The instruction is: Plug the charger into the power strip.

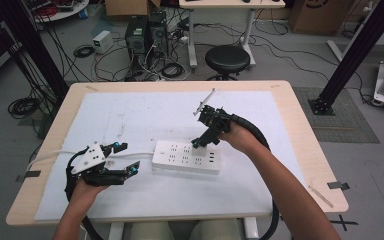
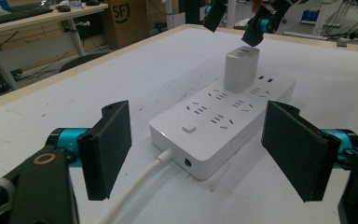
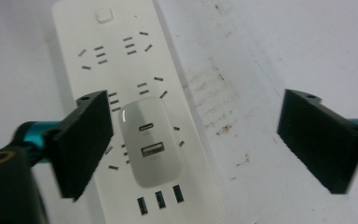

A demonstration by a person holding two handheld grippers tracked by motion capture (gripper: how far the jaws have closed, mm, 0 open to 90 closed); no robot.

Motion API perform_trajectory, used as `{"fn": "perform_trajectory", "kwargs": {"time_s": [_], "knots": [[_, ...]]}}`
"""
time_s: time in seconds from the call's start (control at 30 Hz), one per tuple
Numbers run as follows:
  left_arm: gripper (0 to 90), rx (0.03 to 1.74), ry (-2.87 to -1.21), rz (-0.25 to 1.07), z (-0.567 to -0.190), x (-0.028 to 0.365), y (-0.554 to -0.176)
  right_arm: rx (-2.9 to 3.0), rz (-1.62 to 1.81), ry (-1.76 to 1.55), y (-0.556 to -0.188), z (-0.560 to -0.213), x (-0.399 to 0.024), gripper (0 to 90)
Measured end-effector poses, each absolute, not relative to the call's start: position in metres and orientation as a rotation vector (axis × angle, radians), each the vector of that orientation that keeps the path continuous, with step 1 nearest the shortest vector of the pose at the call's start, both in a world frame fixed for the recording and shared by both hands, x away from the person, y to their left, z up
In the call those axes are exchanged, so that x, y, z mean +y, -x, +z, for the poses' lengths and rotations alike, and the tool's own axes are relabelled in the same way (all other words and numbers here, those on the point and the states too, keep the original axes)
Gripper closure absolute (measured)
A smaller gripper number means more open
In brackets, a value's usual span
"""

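High view: a white power strip (image 1: 186, 156) lies near the table's (image 1: 300, 130) centre on a white mat (image 1: 145, 112), its cable (image 1: 47, 156) running off toward 9 o'clock.
Charger: a white USB charger (image 3: 151, 140) stands upright, plugged into the strip toward its 3 o'clock end.
Right gripper: the right gripper (image 1: 203, 141) hangs directly above the charger, jaws spread wide, holding nothing; one pad is just beside the charger, the other well apart.
Left gripper: the left gripper (image 1: 125, 158) hovers at the strip's 9 o'clock end, jaws parted and empty, framing the cable end.
Step in hand: judged from the pose, the charger looks seated and released, or is about to be grasped.
Next move: pulling it would call for centring the jaws on the charger, with the left gripper bracing the strip.
Writing: "SF" on a cardboard box (image 2: 128, 21) at 11 o'clock in the left gripper view; none legible on strip or charger.
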State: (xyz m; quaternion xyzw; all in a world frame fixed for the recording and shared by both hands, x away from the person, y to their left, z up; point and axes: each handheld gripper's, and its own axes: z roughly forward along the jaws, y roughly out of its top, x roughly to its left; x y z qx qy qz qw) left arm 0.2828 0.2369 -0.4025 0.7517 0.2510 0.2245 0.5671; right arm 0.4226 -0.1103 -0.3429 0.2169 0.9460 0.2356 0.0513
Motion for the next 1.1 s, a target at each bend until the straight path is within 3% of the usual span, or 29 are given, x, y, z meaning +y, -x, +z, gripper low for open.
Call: {"fn": "perform_trajectory", "kwargs": {"time_s": [0.1,0.13,0.17,1.1], "knots": [[24.4,0.59,-1.766,0.526,-0.402,0.237,-0.283,2.863,0.785,-0.666,-0.421,-0.339,-0.119,9.1],[24.3,0.591,-1.766,0.523,-0.402,0.236,-0.283,2.856,0.791,-0.688,-0.42,-0.338,-0.123,1.8],[24.4,0.591,-1.765,0.525,-0.402,0.236,-0.283,2.858,0.811,-0.689,-0.419,-0.337,-0.126,0.7],[24.3,0.603,-1.728,0.53,-0.398,0.235,-0.286,2.43,1.224,-0.988,-0.355,-0.346,-0.24,0.9]]}}
